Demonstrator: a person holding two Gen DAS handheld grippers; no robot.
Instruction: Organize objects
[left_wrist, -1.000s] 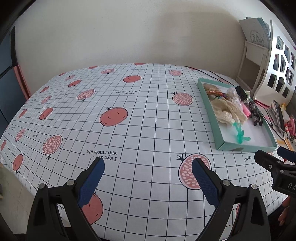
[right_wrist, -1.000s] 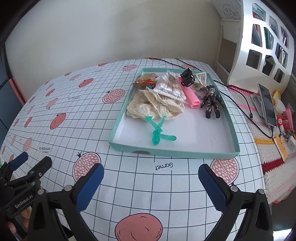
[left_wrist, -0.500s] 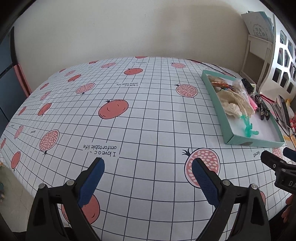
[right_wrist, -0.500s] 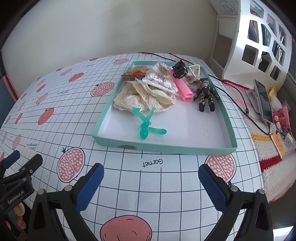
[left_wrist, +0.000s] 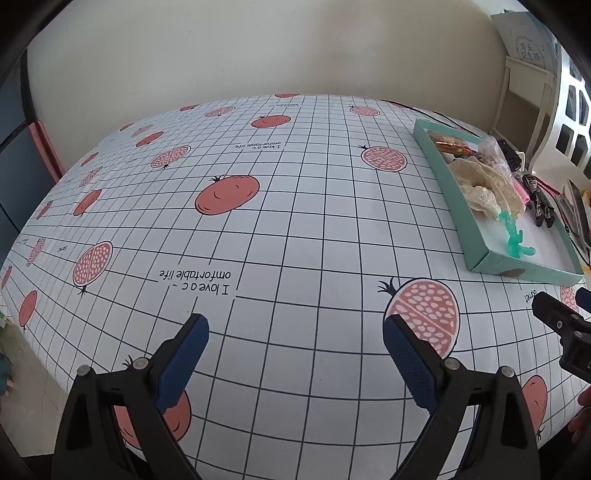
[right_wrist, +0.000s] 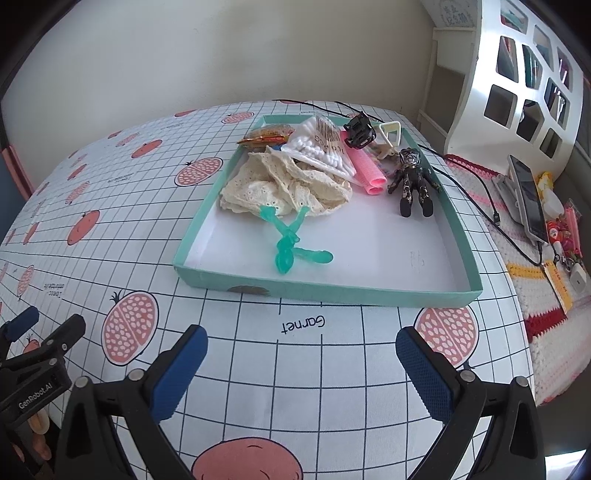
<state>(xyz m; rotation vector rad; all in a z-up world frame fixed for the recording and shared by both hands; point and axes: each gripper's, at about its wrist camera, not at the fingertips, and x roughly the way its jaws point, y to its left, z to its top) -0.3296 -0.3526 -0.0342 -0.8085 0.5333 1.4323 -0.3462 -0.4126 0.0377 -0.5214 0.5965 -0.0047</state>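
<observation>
My left gripper (left_wrist: 295, 347) and right gripper (right_wrist: 301, 352) hover near the tray (right_wrist: 325, 288), jaws wide apart, holding nothing

tray (right_wrist: 369, 293): on tablecloth (right_wrist: 317, 369)
in tray: lace cloth (right_wrist: 284, 184), spoons (right_wrist: 291, 245) before it (touching), figure (right_wrist: 412, 181) right

Bright, even daylight, soft shadows, sharp focus; strong fisheye bending with dark corners.

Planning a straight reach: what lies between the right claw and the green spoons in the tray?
In the right wrist view, bare tablecloth, then the tray's near wall, separates the right claw from the green spoons.
</observation>
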